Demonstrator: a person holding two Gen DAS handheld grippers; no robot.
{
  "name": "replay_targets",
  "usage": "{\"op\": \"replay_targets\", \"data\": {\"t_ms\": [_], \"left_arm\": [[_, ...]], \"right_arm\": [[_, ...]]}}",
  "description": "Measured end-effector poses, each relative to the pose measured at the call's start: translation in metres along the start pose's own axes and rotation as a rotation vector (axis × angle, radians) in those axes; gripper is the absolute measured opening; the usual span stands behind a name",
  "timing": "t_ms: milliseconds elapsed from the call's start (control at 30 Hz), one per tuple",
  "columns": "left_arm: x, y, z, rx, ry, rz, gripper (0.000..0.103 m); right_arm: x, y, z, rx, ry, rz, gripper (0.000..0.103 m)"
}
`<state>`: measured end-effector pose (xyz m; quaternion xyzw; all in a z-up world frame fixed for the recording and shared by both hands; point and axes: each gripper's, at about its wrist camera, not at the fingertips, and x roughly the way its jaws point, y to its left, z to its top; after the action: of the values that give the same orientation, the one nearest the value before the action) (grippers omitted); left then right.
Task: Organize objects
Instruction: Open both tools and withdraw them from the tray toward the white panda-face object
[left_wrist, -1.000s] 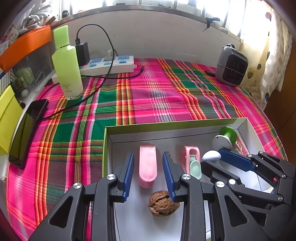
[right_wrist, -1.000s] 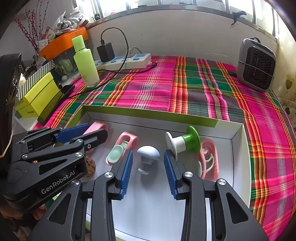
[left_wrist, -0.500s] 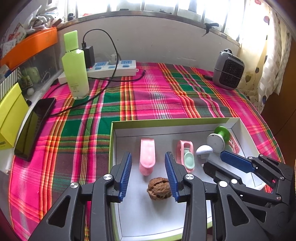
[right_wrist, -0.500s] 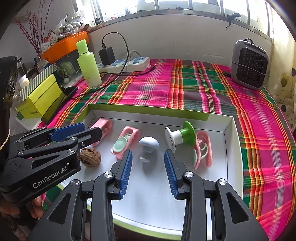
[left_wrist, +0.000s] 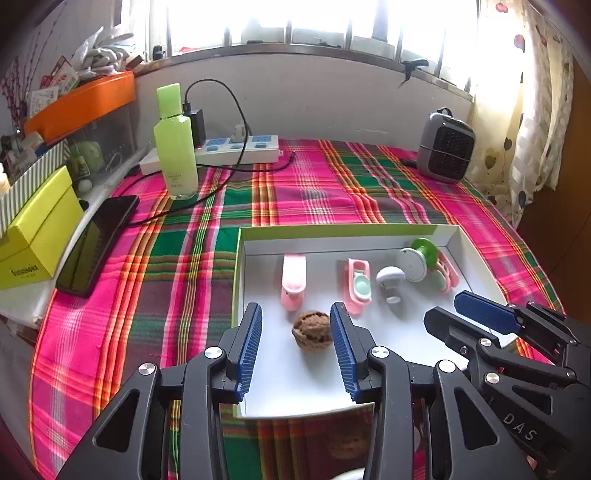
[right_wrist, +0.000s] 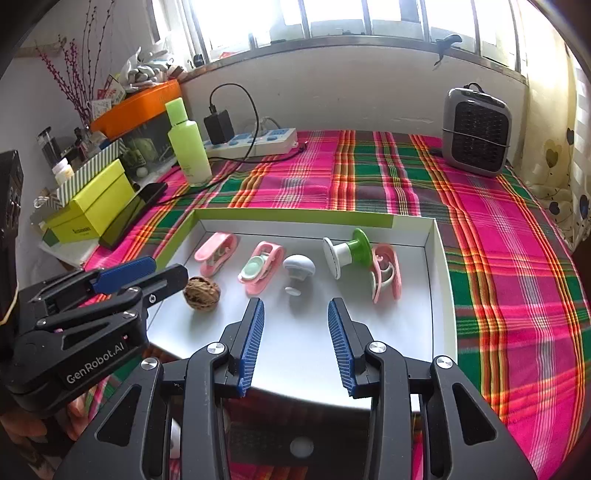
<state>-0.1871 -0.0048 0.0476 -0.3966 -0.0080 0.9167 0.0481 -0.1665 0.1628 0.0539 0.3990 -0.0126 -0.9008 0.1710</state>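
Above the tray (left_wrist: 240, 295), both grippers' jaws have drawn back, released, off the walnut (left_wrist: 312, 329).

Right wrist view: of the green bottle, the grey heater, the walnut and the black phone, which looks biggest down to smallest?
1. grey heater
2. green bottle
3. black phone, seen at a slant, so close to the bottle and unsure
4. walnut, smallest though nearest the camera

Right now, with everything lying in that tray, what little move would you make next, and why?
Probably lift both grippers a little further clear. The walnut lies free on the tray floor between the open left gripper fingers, untouched, and the right gripper hangs open holding nothing, so nothing seems left to place.
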Motion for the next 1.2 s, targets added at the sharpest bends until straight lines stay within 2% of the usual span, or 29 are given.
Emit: {"op": "replay_targets", "data": {"t_ms": [333, 767, 1200], "left_arm": [[-0.028, -0.002, -0.016, -0.020, -0.044, -0.001, 0.038], [-0.055, -0.007, -0.042, -0.026, -0.067, -0.014, 0.040], [-0.059, -0.010, -0.068, -0.016, -0.042, -0.017, 0.041]], "right_arm": [[-0.028, 0.012, -0.016, -0.013, -0.048, -0.004, 0.038], [-0.045, 0.014, -0.044, -0.004, -0.050, -0.021, 0.038], [-0.056, 0.018, -0.063, -0.025, -0.060, -0.024, 0.038]]}}
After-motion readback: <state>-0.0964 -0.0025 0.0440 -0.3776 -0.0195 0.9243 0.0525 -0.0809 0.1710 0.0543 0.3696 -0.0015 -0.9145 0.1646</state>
